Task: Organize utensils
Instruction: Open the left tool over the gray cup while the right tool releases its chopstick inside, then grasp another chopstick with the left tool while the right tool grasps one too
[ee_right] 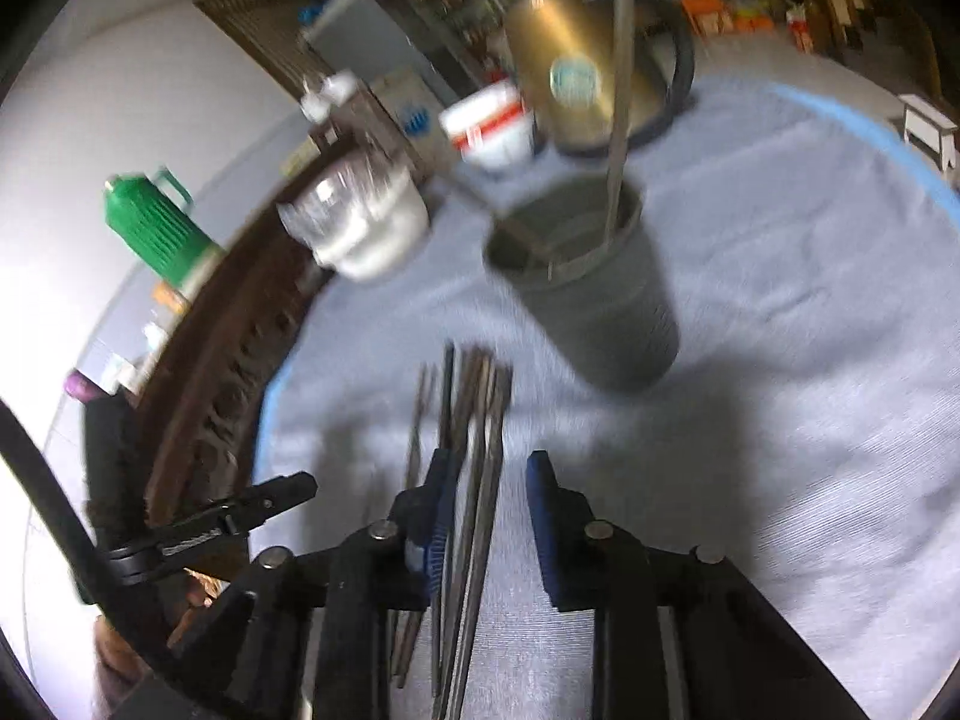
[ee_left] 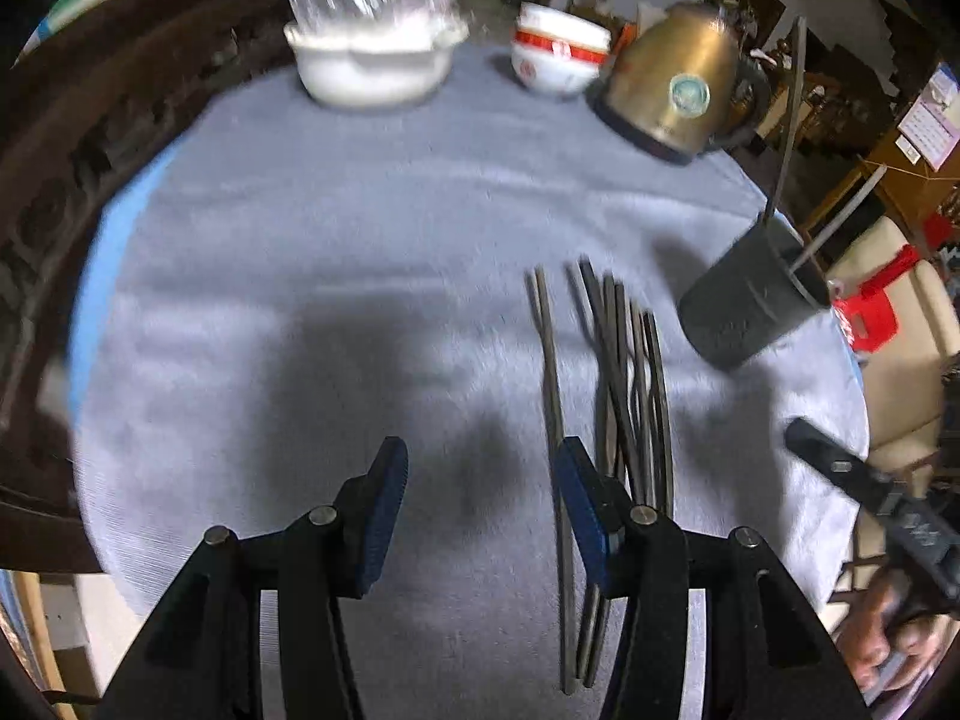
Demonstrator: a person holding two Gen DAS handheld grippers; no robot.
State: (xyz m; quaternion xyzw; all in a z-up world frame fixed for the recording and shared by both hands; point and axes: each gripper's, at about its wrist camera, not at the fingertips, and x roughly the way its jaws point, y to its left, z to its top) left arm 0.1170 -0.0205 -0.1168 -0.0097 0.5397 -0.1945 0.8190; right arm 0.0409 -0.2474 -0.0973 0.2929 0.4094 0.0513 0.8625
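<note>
Several dark chopsticks [ee_left: 624, 396] lie side by side on the grey tablecloth [ee_left: 360, 240]; they also show in the right wrist view [ee_right: 474, 450]. A dark grey holder cup [ee_left: 756, 300] stands beyond them with two chopsticks sticking up; it also shows in the right wrist view [ee_right: 588, 288]. My left gripper [ee_left: 480, 510] is open and empty above the cloth, its right finger beside the chopsticks. My right gripper [ee_right: 489, 516] is open, its jaws on either side of some of the chopsticks.
A white lidded pot [ee_left: 372, 54], stacked red-and-white bowls [ee_left: 558, 54] and a gold kettle [ee_left: 678, 90] stand at the table's far side. A carved wooden bench [ee_right: 228, 372] runs along the left edge. A green thermos [ee_right: 156, 228] stands behind it.
</note>
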